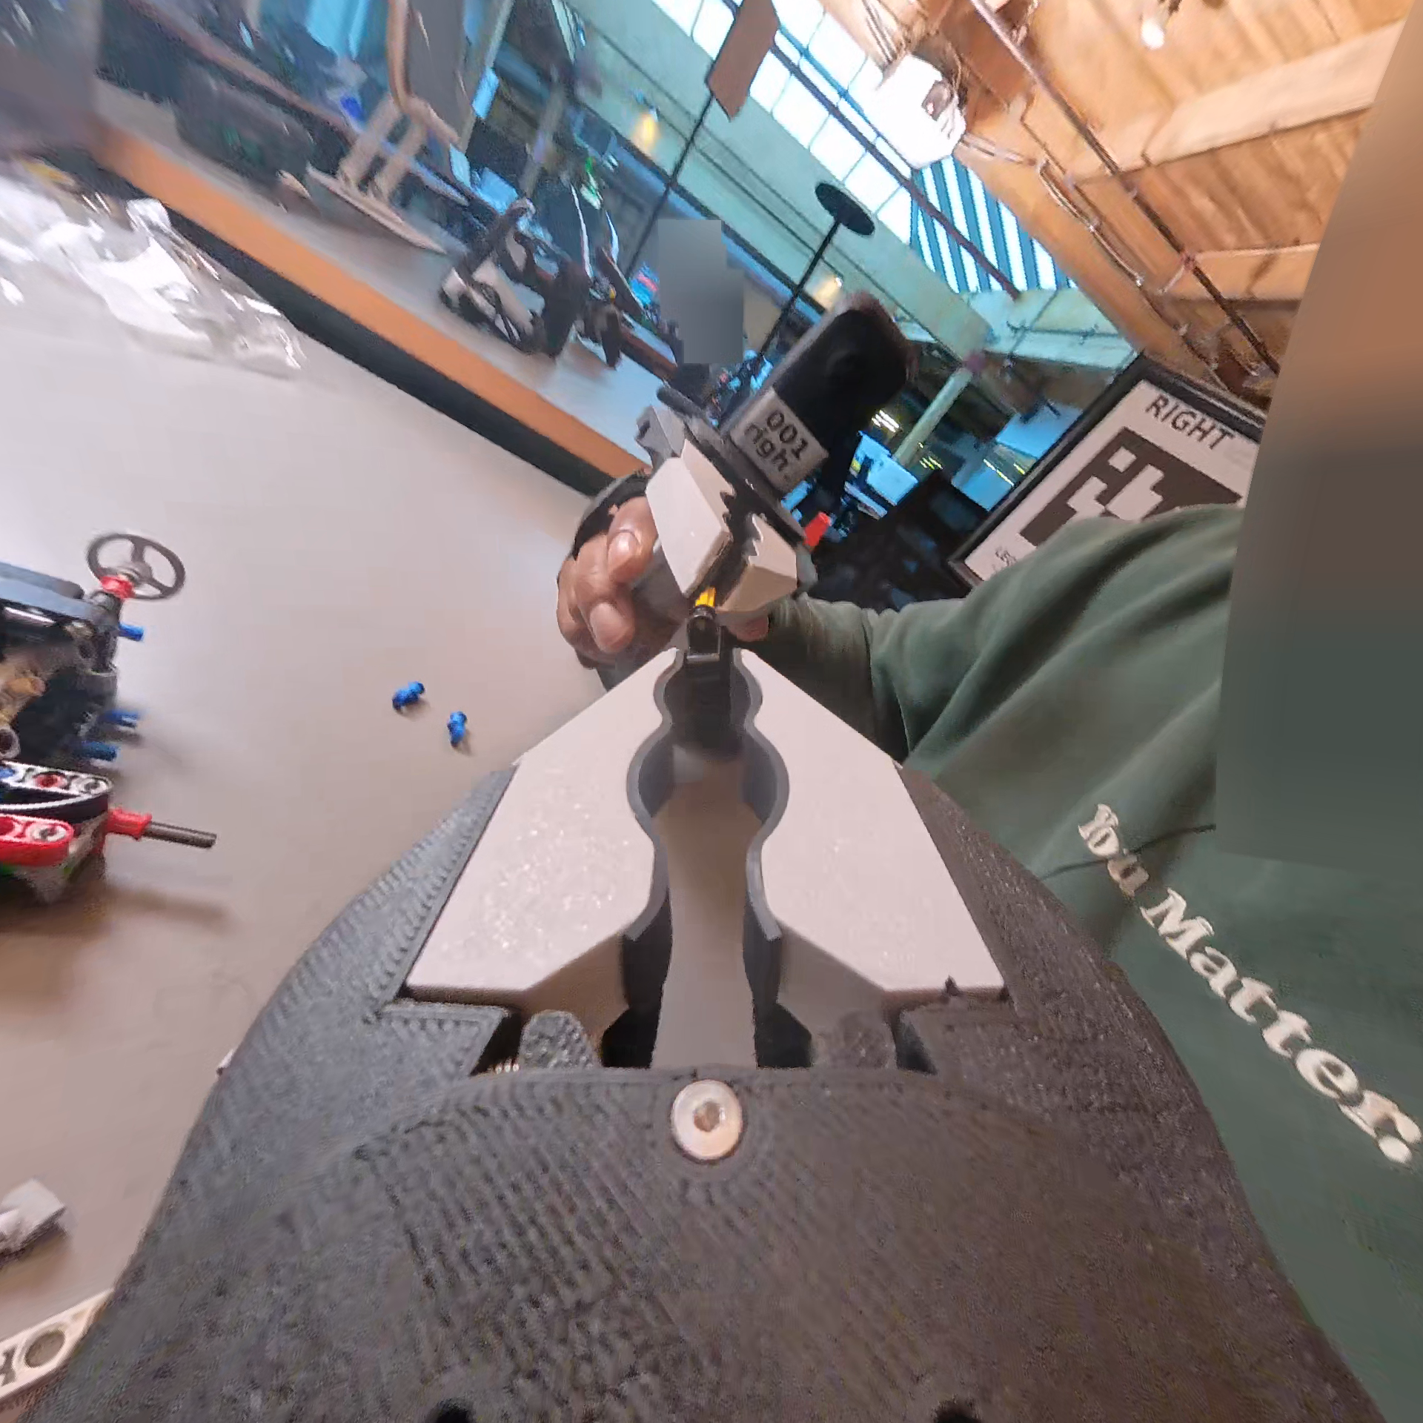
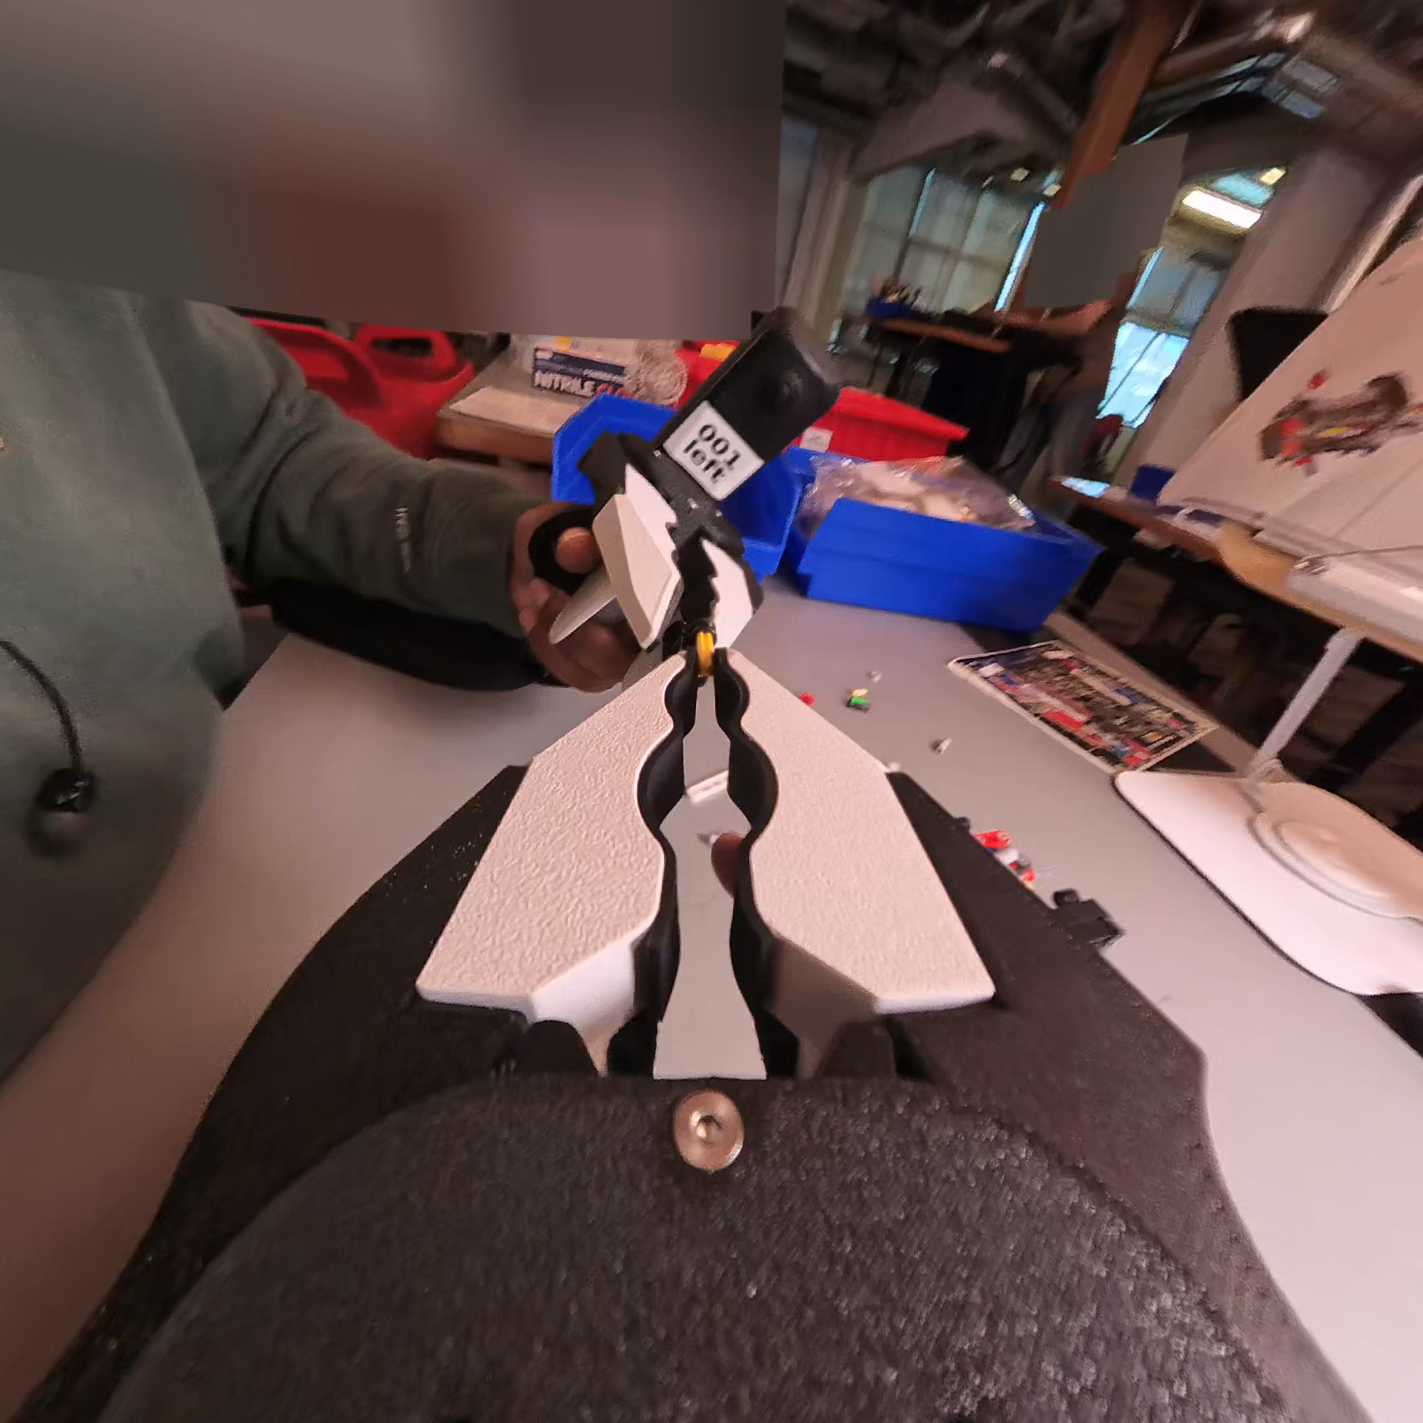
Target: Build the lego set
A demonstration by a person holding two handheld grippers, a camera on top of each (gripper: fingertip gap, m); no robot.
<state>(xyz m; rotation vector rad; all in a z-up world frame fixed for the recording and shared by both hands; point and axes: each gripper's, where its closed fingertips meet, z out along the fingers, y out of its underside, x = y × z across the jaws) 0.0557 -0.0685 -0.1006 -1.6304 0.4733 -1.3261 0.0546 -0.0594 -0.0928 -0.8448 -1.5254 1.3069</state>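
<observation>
My two grippers meet tip to tip above the grey table. In the left wrist view my left gripper [image 1: 702, 664] is shut on a small black lego piece [image 1: 701, 643]. The right gripper [image 1: 707, 610] faces it, held by a hand, and is shut on a small yellow piece [image 1: 707, 596] that touches the black one. In the right wrist view my right gripper [image 2: 702, 664] pinches the yellow piece [image 2: 703, 641], and the left gripper [image 2: 697, 620] holds the black piece against it. A partly built lego model [image 1: 54, 693] with a grey steering wheel [image 1: 135, 566] lies at the far left.
Two blue pins [image 1: 408, 693] lie on the table by the model. Clear bags [image 1: 154, 269] lie farther back. Blue bins [image 2: 924, 554], an instruction booklet [image 2: 1078, 704], small loose pieces [image 2: 858, 699] and a white stand base [image 2: 1309, 862] are on the right. A green sleeve [image 2: 346, 493] is close by.
</observation>
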